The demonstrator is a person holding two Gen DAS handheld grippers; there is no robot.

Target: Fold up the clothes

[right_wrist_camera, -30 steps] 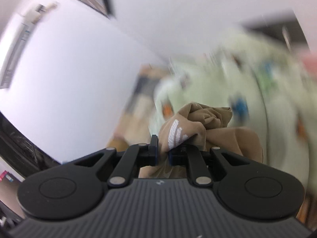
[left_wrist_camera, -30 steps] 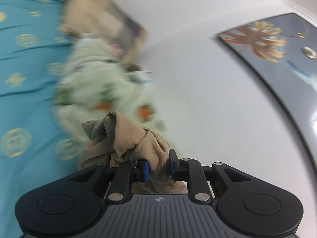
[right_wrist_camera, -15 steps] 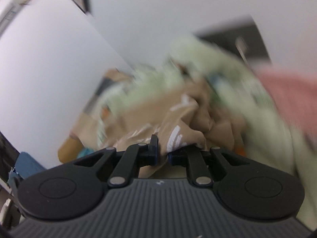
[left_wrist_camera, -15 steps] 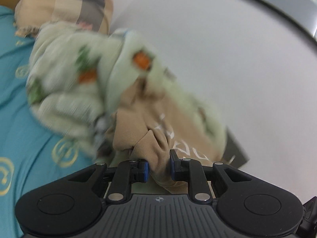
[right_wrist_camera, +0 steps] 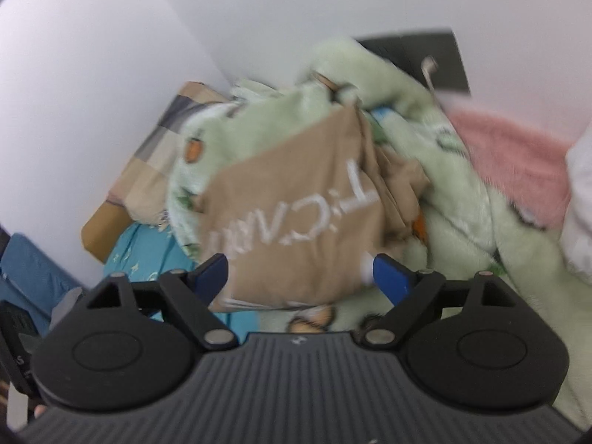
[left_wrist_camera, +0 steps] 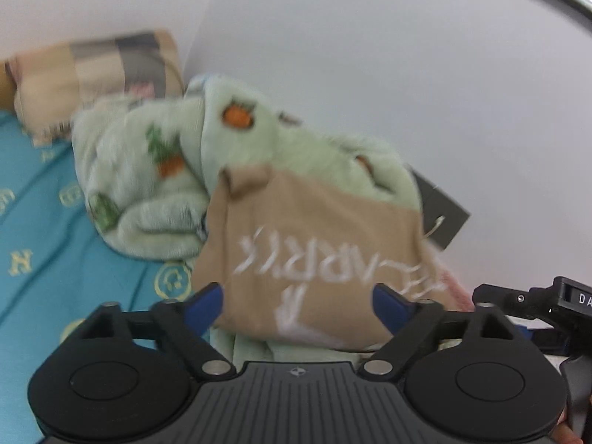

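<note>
My left gripper [left_wrist_camera: 298, 305] and right gripper [right_wrist_camera: 300, 275] both gape wide, gripping nothing. Just ahead, the tan shirt [left_wrist_camera: 314, 248] lies on a green blanket [left_wrist_camera: 148, 170], with a pillow [left_wrist_camera: 96, 74] beyond.

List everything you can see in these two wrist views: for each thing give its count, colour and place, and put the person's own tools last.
tan garment: one, tan with white lettering, lying on the green blanket.
fleece blanket: one, pale green with carrot print, heaped on the bed.
bedsheet: one, turquoise with gold motifs, under the heap.
pillow: one, beige and grey checked, against the wall.
pink fabric: one, pink and fluffy, right of the blanket.
dark panel: one, dark grey, on the wall behind the blanket.
left tool: one, black with blue pads, open.
right tool: one, black with blue pads, open.
</note>
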